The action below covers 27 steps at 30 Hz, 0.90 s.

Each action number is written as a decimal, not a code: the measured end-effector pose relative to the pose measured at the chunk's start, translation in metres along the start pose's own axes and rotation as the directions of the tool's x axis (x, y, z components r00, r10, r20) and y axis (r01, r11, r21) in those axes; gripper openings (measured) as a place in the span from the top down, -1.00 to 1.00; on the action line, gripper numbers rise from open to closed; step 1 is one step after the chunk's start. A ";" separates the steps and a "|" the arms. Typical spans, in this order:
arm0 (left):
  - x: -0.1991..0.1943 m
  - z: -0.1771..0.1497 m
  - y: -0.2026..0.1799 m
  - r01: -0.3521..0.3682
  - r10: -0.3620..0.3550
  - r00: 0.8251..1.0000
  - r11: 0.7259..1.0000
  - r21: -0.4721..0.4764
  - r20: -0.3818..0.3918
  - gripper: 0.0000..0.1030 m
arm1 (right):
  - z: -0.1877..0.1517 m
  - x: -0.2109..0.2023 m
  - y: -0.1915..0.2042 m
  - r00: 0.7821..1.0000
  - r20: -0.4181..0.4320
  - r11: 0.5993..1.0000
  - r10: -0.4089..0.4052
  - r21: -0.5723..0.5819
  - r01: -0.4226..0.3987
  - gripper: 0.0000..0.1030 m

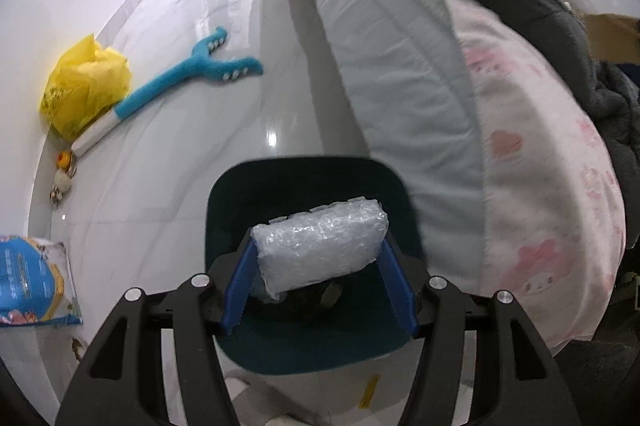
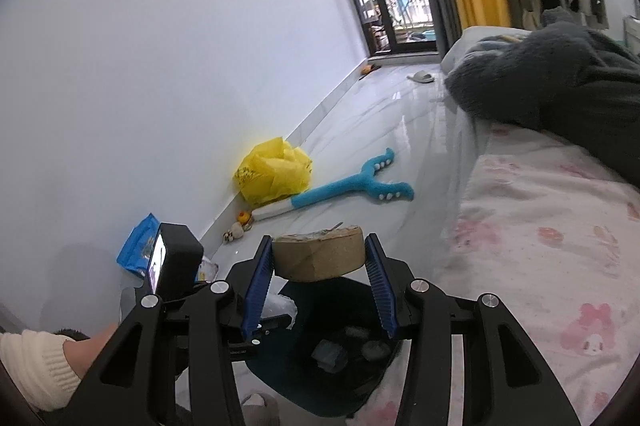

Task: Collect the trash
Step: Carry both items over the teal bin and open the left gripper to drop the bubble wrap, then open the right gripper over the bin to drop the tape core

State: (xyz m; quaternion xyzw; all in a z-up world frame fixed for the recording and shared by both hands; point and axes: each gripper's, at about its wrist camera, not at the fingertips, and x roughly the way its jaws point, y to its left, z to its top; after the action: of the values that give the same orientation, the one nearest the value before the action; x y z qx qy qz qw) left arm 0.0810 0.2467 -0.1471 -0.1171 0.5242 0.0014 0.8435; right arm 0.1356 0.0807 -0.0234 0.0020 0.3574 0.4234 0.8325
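- Trash is sitting in both my grippers, lower centre of each frame, above the dark bin [image 1: 224, 198].
- My left gripper [image 1: 320, 262] is clamping a bubble-wrap bundle [image 1: 322, 246].
- My right gripper [image 2: 318, 262] is clamping a cardboard piece [image 2: 320, 254].

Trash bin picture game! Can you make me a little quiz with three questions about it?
1. True or false: the left gripper holds a bubble wrap bundle above the dark teal trash bin.
2. What does the right gripper hold? A) slipper B) brown cardboard piece C) rubber duck
3. Fill in: the blue plush toy lies on the floor beside a ____ plastic bag.

Key: 1 true; 2 B; 3 yellow.
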 end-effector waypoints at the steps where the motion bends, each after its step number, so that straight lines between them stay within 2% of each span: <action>1: 0.002 -0.002 0.005 -0.001 0.001 1.000 1.000 -0.011 -0.013 -0.22 | 0.000 0.003 0.001 1.000 -0.007 1.000 0.001 -0.003 -0.001 0.09; 5: 0.005 -0.006 0.016 0.009 -0.011 0.998 0.999 -0.040 -0.055 -0.34 | -0.002 0.018 0.006 0.999 -0.039 1.000 -0.001 -0.009 0.000 0.09; 9: 0.000 -0.008 0.022 -0.007 0.006 0.999 0.999 -0.040 -0.041 -0.48 | -0.005 0.035 0.010 0.998 -0.070 1.000 -0.003 -0.015 0.002 0.09; 18: -0.023 -0.005 0.044 0.003 0.000 0.999 0.997 -0.073 0.035 -0.50 | -0.019 0.076 0.020 0.987 -0.159 0.999 -0.022 -0.032 0.017 0.09; 27: -0.049 -0.001 0.060 0.010 0.002 0.991 0.996 -0.092 0.131 -0.50 | -0.044 0.120 0.020 0.961 -0.274 0.999 -0.046 -0.033 0.038 0.09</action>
State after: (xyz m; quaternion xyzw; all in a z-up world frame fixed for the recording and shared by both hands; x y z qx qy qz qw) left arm 0.0507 0.3105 -0.1163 -0.1566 0.4667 0.0318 0.8699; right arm 0.1414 0.1654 -0.1210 -0.0754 0.4635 0.4067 0.7836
